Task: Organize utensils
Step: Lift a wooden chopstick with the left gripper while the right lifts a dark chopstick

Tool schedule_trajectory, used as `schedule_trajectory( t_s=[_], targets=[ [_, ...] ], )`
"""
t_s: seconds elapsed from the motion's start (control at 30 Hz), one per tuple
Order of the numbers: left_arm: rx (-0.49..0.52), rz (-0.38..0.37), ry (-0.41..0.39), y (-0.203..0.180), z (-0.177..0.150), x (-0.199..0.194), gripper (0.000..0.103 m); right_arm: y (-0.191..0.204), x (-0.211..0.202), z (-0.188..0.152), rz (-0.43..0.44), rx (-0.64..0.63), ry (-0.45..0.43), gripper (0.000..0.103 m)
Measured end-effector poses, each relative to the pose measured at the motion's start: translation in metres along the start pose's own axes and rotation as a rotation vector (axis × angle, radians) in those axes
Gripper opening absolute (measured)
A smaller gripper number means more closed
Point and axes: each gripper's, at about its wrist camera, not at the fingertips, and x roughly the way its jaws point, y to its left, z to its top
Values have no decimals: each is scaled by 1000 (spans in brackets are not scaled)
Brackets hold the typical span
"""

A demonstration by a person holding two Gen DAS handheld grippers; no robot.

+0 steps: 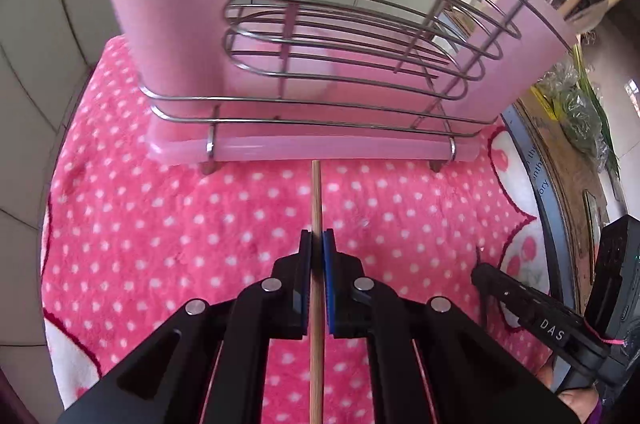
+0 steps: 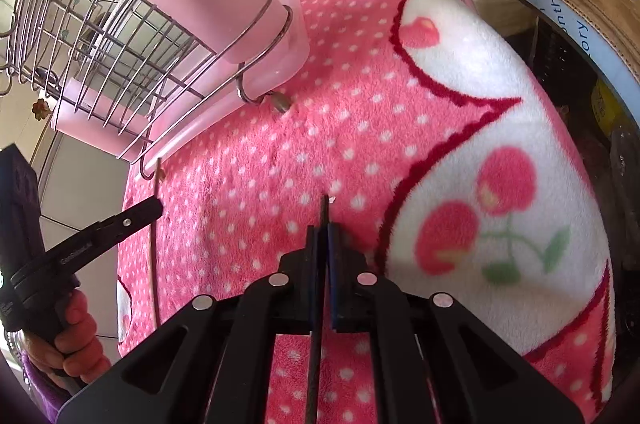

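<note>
clamping a wooden chopstick [image 1: 316, 200], left gripper [image 1: 317, 244] aims its long axis at the wire rack [image 1: 320, 122] on the pink blanket [image 1: 160, 224]. right gripper [image 2: 323, 230] pinches a dark chopstick [image 2: 324, 208], seen in right view only, mid-blanket.

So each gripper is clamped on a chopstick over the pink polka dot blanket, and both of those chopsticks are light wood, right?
Not quite. The left gripper is clamped on a light wooden chopstick, but the right gripper holds a dark chopstick, as the right wrist view shows. Both are over the pink polka dot blanket.
</note>
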Motion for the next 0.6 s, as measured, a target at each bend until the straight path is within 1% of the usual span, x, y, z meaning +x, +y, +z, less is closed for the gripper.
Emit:
schedule_trajectory(
  t_s=[0.1,0.23,0.37,0.47,0.6],
  targets=[
    [-56,10,-2,23,-5,-6,5,5,-2,0,26,4,7,5],
    [-99,32,0,46,-9,-10,5,24,-6,0,71,-34,3,5],
    [-107,55,-5,58,-12,-10,6,46,2,6,58,-90,13,5],
    [-99,66,19,62,-15,-6,6,57,10,7,28,-131,42,5],
    [-86,74,49,64,-19,0,6,61,19,6,-9,-153,79,5]
  ],
)
